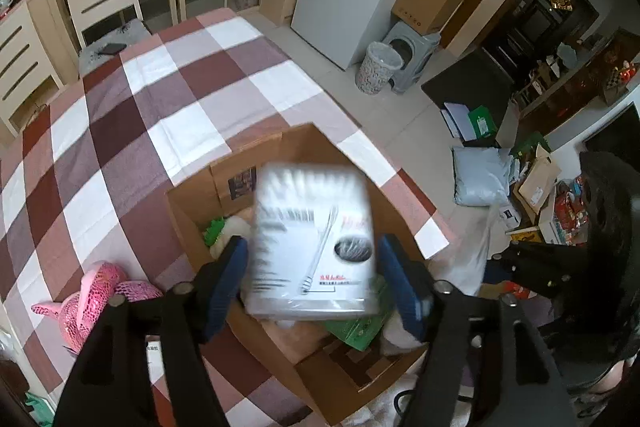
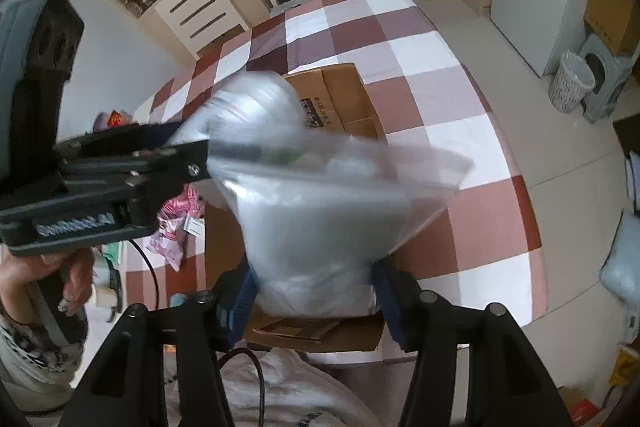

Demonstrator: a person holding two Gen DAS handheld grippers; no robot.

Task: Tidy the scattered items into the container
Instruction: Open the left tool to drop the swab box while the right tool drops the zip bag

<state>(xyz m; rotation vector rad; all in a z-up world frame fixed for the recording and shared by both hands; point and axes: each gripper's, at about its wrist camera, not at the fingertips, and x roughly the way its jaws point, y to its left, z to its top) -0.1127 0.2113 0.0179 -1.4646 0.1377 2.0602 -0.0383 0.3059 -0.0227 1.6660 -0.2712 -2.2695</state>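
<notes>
Between our left gripper's (image 1: 312,283) spread jaws we see a blurred white packet (image 1: 312,243) with gaps on both sides, above the open cardboard box (image 1: 192,211) on the checked counter (image 1: 120,107). Our right gripper (image 2: 316,291) has a clear plastic bag (image 2: 320,219) between its jaws; whether they pinch it we cannot tell. A pink toy (image 1: 92,299) lies beside the box.

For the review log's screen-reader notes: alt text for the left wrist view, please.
A blurred white plastic-wrapped packet sits between the open blue pads of the left tool, above an open cardboard box on a checked tablecloth. A pink sequinned toy lies left of the box.
</notes>
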